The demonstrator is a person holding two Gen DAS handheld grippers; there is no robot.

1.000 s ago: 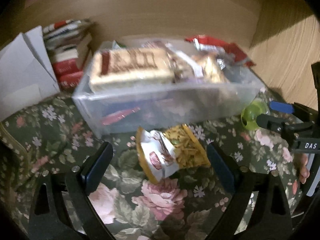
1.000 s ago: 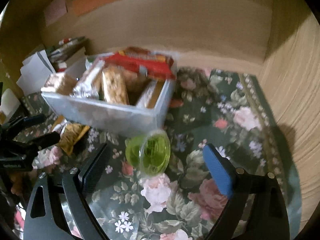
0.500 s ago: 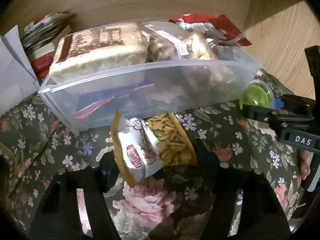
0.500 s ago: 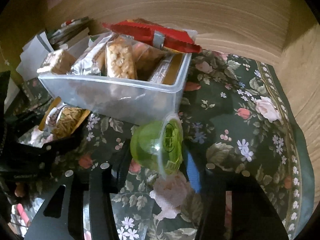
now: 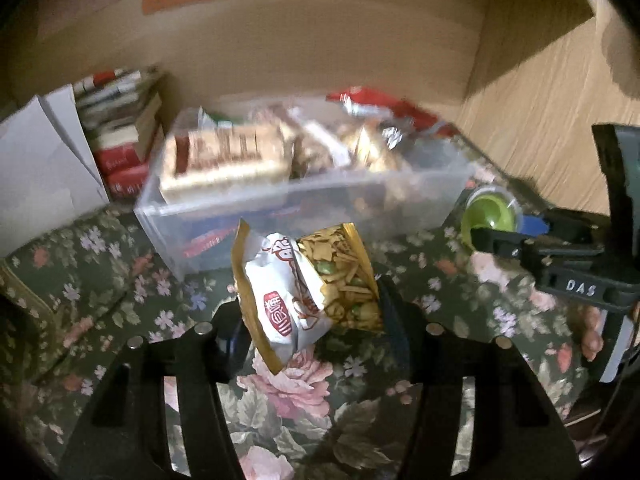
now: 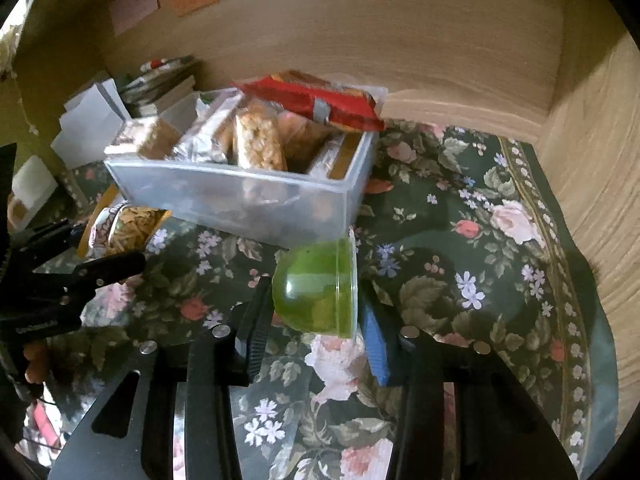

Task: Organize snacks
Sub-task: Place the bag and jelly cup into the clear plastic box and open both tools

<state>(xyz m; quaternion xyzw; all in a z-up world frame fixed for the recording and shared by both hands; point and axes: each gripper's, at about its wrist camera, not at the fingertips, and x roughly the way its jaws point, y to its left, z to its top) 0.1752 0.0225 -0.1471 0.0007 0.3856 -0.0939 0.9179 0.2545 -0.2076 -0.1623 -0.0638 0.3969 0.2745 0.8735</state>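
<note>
My left gripper is shut on a white and gold snack mix bag and holds it above the floral cloth, in front of the clear plastic bin. My right gripper is shut on a green jelly cup, on its side, lifted just before the bin's near corner. The bin is full of wrapped snack bars, with a red packet on top. The cup also shows in the left wrist view, and the bag in the right wrist view.
A floral cloth covers the surface. Wooden walls close in behind and to the right. A stack of books and white paper boxes stand left of the bin.
Both grippers closed from open: the left on the snack bag, the right on the jelly cup. Both items are now lifted off the cloth and the views have pulled back.
</note>
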